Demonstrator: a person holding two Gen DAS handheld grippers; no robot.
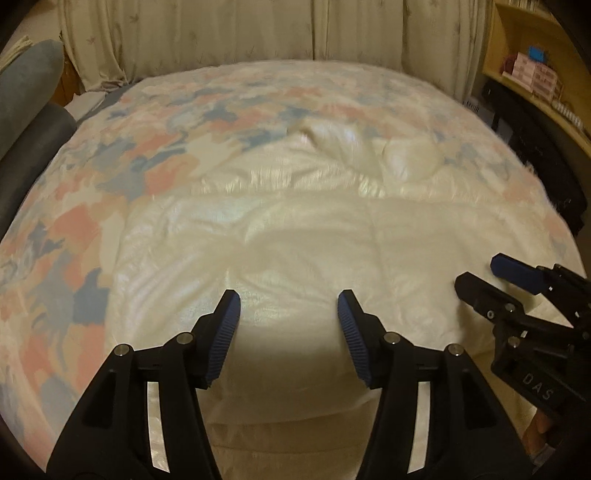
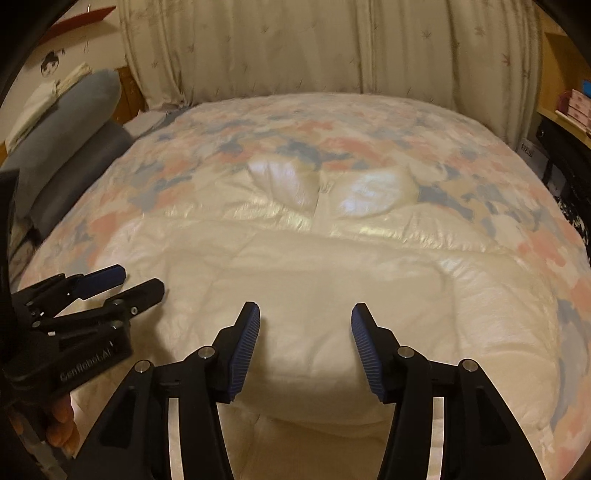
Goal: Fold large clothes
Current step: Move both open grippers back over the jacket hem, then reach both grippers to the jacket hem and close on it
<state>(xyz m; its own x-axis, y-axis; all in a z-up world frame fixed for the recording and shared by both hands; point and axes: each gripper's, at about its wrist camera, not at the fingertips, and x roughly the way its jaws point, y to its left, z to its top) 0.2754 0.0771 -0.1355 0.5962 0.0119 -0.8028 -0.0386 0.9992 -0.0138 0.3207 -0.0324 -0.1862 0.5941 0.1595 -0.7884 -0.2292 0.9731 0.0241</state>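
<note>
Puffy cream jacket on bed: soft, slippery, light; best pinched at near-edge hem. Left gripper, right gripper released, empty.

The bed's floral pink-and-blue quilt is smeared by motion blur, its pattern unreadable. The near hem of the shiny cream puffer coat runs off the lower edge. Small pink boxes on the wooden shelf are too blurred to read.

We look down along each gripper, close over the jacket on the bed, facing curtains; both views share them.
</note>
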